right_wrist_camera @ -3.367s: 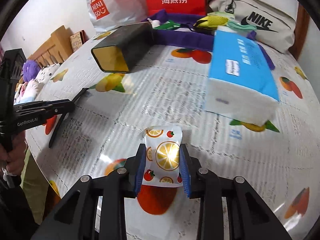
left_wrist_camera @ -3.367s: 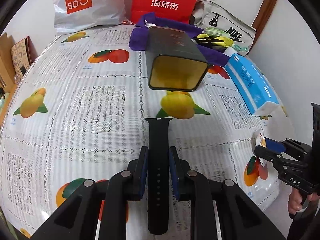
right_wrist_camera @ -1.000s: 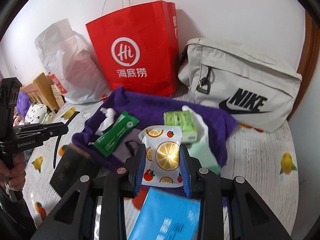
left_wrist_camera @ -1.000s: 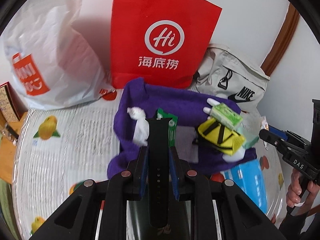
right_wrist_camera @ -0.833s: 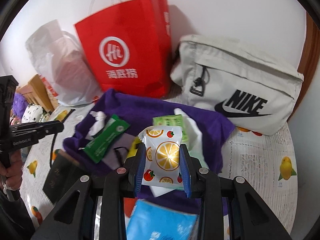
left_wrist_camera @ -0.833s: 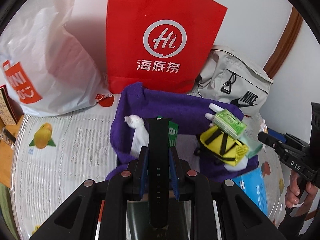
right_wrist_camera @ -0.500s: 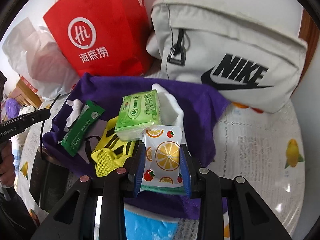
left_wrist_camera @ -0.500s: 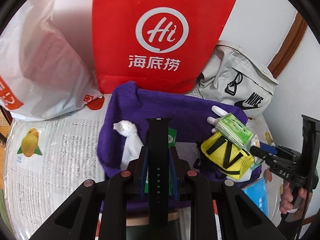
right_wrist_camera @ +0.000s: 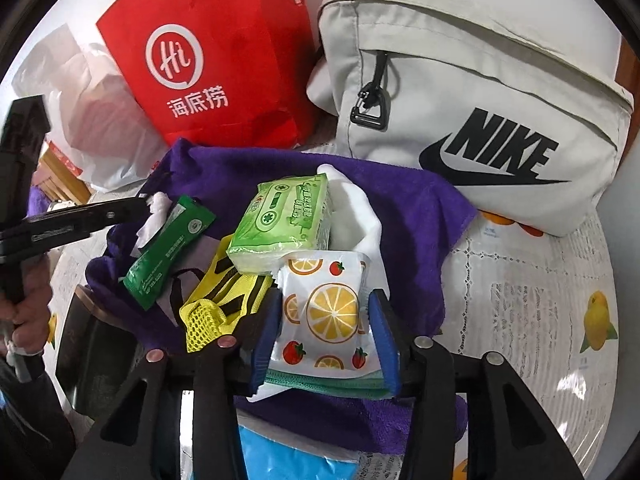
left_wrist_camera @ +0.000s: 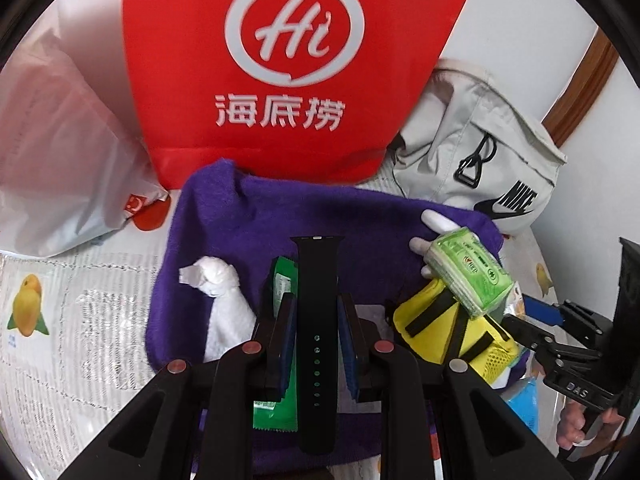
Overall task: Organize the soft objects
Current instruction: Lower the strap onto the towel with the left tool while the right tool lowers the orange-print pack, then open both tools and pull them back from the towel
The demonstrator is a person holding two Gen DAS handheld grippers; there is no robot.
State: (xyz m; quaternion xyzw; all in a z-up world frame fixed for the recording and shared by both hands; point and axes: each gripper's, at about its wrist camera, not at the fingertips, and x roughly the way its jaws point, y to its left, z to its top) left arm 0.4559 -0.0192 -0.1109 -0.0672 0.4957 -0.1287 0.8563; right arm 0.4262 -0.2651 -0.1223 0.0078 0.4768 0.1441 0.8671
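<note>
A purple towel lies on the table with soft items on it: a white cloth, a green sachet, a green tissue pack and a yellow mesh pouch. My left gripper hangs over the towel, shut on a black watch strap. My right gripper is at the towel's right side and its jaws are opening. A fruit-print tissue pack sits between them on a teal cloth, with the pads standing off its sides.
A red paper bag, a white plastic bag and a grey Nike bag stand against the wall behind the towel. A blue tissue box and a black tin lie in front. The fruit-print tablecloth spreads to the right.
Both grippers came forward and down over the purple towel. The right jaws have widened, and the fruit-print pack now rests on the pile beside the green tissue pack.
</note>
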